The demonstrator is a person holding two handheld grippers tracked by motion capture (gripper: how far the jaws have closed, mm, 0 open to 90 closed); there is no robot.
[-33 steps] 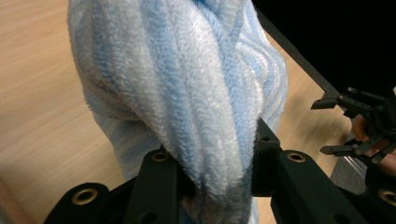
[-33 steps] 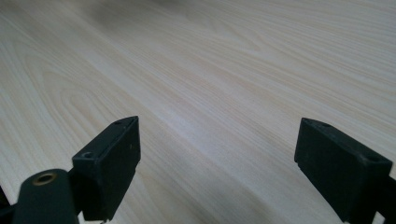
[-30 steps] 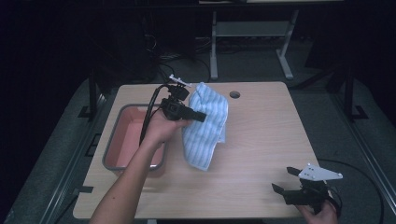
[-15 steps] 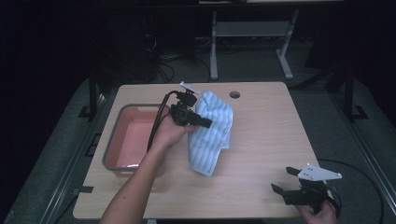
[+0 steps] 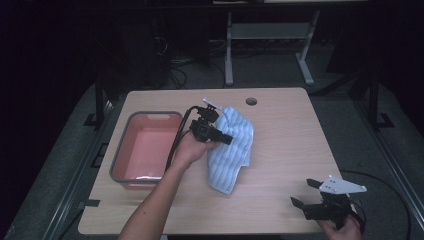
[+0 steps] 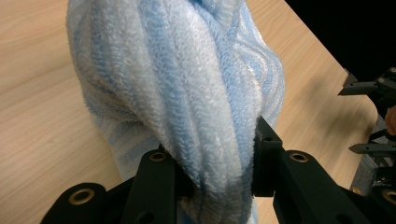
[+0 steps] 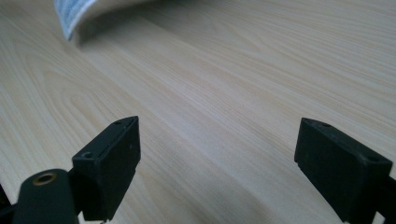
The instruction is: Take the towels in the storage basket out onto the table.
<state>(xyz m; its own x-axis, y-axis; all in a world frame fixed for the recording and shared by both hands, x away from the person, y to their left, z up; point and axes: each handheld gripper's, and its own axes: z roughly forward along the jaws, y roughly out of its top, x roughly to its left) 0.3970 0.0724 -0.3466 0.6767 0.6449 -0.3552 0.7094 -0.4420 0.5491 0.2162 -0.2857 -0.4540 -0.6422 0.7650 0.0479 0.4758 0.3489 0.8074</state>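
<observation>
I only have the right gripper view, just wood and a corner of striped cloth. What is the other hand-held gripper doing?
Observer: The left hand-held gripper is clamped on a bunched fold of the blue-and-white striped terry towel.
Operator: Is the towel off the table?
Observer: Partly; its lower end lies on the light wooden table.
Operator: Anything beside it?
Observer: A pink rectangular plastic tub with a grey rim sits left of the towel.

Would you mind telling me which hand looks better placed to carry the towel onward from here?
The left. Its claw is already clamped on the blue striped towel beside the pink tub, while the right claw sits open near the table's corner.
</observation>
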